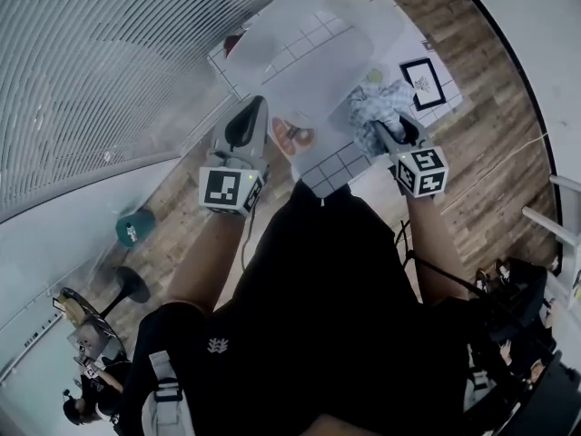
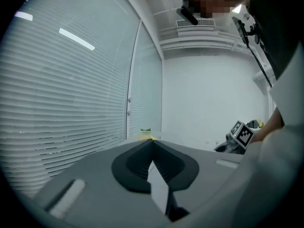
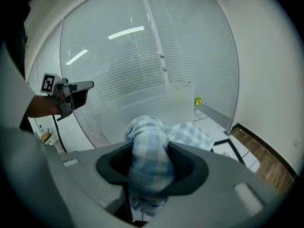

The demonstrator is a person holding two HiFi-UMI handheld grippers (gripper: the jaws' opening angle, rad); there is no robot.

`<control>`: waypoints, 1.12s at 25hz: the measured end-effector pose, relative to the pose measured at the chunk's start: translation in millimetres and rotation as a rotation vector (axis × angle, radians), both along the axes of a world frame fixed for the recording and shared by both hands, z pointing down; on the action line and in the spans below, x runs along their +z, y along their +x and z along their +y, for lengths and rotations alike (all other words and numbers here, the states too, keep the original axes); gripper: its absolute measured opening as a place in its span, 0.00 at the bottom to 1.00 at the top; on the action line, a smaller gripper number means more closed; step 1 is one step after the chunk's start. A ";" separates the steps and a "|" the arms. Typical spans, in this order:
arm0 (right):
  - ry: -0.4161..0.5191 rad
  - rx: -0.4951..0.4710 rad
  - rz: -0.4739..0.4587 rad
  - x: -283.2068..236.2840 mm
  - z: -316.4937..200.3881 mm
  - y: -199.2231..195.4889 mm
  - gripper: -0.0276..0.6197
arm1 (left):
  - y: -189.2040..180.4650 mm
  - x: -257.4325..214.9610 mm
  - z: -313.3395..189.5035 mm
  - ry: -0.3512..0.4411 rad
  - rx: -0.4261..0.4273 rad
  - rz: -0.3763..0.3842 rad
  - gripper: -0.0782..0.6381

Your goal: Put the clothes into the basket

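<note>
Checked cloth (image 3: 148, 148), pale blue and white, is sitting bunched into a thick roll between the jaws of the right tool (image 1: 386, 133), which are pressing on it from both sides; a looser fold is spilling forward past the tips; the bundle is hanging over the near right part of the table (image 1: 338, 165); basket (image 1: 300, 48), translucent white and rectangular, is standing just beyond it, upright.
</note>
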State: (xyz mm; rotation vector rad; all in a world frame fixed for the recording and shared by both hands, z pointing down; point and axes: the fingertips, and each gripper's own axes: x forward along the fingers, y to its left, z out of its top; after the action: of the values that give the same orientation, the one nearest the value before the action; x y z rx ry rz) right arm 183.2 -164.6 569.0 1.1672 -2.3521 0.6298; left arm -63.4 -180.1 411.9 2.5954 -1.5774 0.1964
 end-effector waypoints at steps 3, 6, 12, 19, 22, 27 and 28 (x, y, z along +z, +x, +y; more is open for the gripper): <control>0.022 0.014 -0.024 -19.9 -3.0 1.6 0.33 | -0.3 -2.6 1.2 0.004 -0.002 0.011 0.12; 0.048 0.019 -0.026 -37.1 -5.2 4.5 0.33 | -0.1 -7.8 0.5 0.015 0.003 0.008 0.12; 0.095 0.029 -0.018 -62.3 -7.0 15.0 0.33 | 2.4 -26.0 -5.4 0.046 -0.006 0.025 0.12; 0.144 0.038 -0.010 -90.0 -9.7 23.9 0.33 | 3.0 -47.9 -7.1 0.079 -0.002 0.020 0.12; 0.166 0.042 -0.013 -104.2 -14.7 26.2 0.33 | 3.3 -56.8 -9.1 0.097 0.001 0.027 0.12; 0.213 0.043 -0.014 -128.8 -29.3 28.7 0.33 | 1.0 -73.5 -20.5 0.127 -0.007 0.040 0.12; 0.219 0.043 -0.017 -133.4 -31.9 28.7 0.33 | 1.5 -76.2 -22.1 0.128 -0.004 0.043 0.12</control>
State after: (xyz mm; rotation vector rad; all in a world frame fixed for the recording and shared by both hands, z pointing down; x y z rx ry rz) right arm 211.9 -196.6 435.7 1.3134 -2.4640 0.4050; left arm -61.9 -202.2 335.7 2.6709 -1.6322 0.0391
